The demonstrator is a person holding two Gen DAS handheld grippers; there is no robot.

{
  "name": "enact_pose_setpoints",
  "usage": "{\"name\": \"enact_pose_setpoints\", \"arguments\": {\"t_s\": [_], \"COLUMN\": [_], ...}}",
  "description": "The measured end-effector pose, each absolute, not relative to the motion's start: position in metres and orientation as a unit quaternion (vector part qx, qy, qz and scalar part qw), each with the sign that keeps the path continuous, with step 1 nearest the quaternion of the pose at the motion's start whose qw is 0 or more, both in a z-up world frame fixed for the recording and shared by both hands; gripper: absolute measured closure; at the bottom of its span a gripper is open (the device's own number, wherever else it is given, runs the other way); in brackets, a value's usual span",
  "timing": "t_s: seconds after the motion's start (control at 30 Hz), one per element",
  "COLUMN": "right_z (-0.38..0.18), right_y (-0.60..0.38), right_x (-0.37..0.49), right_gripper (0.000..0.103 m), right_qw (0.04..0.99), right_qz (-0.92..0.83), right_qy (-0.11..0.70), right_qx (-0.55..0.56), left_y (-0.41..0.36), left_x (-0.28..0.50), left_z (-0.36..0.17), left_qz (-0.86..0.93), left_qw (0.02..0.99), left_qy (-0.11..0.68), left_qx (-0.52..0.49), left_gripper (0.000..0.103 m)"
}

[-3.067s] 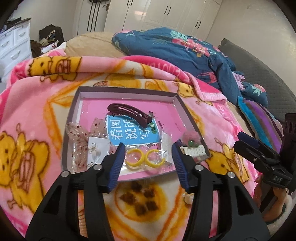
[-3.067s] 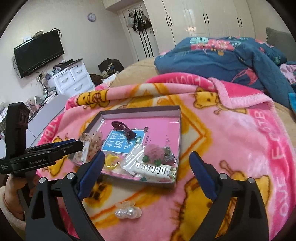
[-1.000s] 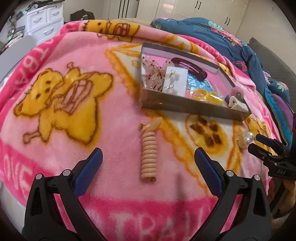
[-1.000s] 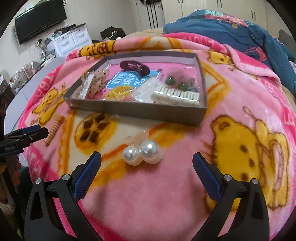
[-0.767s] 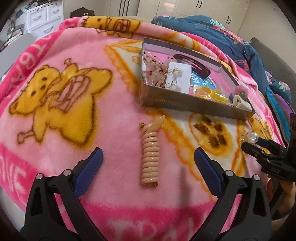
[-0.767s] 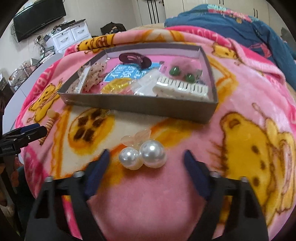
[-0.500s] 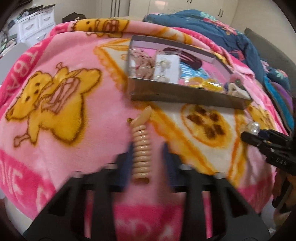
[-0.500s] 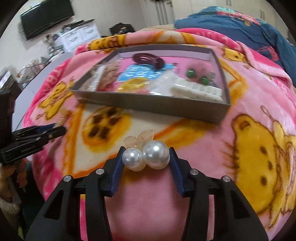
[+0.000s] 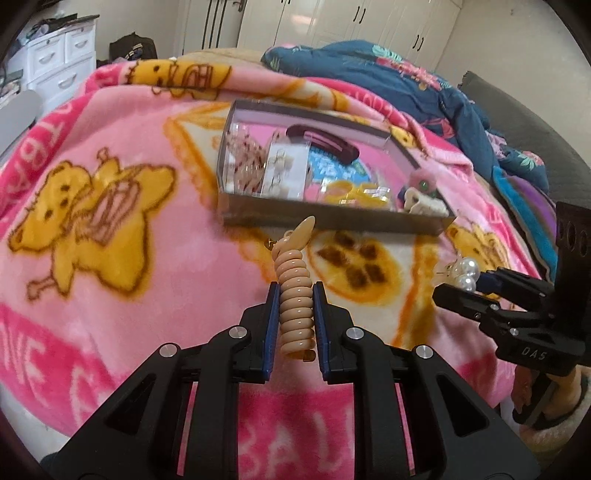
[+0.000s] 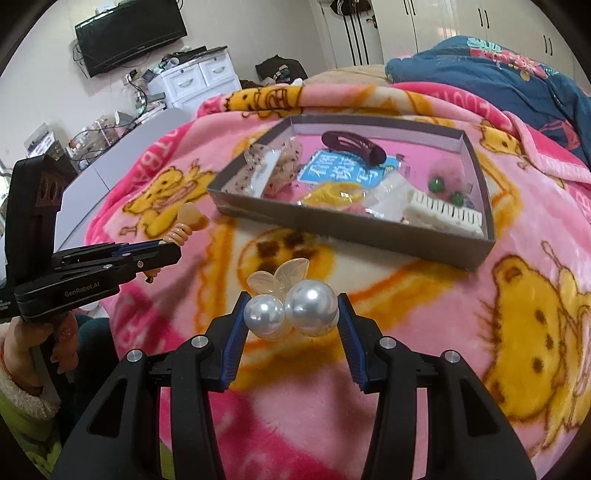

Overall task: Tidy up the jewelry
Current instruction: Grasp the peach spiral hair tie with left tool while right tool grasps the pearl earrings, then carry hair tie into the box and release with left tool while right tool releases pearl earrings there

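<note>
My left gripper [image 9: 295, 291] is shut on a beige spiral hair tie [image 9: 294, 314], held just above the pink blanket with its tip pointing at the tray. The right gripper [image 10: 292, 306] is shut on a hair clip with two big pearls [image 10: 295, 308] and clear leaves. A grey shallow tray [image 9: 332, 221] lies ahead of both, holding a maroon hair clip [image 9: 325, 142], yellow hoops [image 9: 354, 192], an earring card [image 9: 282, 170] and a white comb clip [image 10: 443, 212]. In each wrist view the other gripper shows at the side, the left gripper [image 10: 170, 251] and the right gripper [image 9: 448, 284].
A pink cartoon-bear blanket [image 9: 110, 221] covers the bed. A blue floral quilt [image 9: 388, 77] is bunched behind the tray [image 10: 354, 229]. White drawers [image 10: 199, 77] and a wall television [image 10: 129, 35] stand beyond the bed's left edge. A person's hand [image 10: 37, 336] holds the left gripper's handle.
Both grippers were wide open around their items on the blanket. Both have shut, the left on the spiral hair tie, the right on the pearl clip, and lifted them slightly towards the tray.
</note>
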State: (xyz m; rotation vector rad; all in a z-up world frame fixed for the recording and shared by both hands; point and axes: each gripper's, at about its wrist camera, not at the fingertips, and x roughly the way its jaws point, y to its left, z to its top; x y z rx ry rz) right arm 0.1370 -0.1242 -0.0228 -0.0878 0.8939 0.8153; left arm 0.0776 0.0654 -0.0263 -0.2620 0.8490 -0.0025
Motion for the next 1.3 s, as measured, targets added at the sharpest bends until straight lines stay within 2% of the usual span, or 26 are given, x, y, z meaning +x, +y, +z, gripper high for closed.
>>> {"name": "enact_pose_setpoints", "arguments": {"t_s": [1.3], "right_z": [0.056], "right_y": [-0.159], "right_x": [0.231], "right_gripper": [0.058], "right_qw": [0.883], "right_qz": [0.318], "right_qy": [0.345], "right_qx": [0.006], "left_y": [0.043], "left_x": [0.176], "left_z": [0.056], "left_qz": [-0.04], "left_qw": [0.931], "left_qy": [0.352], "left_qx": [-0.09], "left_gripper": [0.092]}}
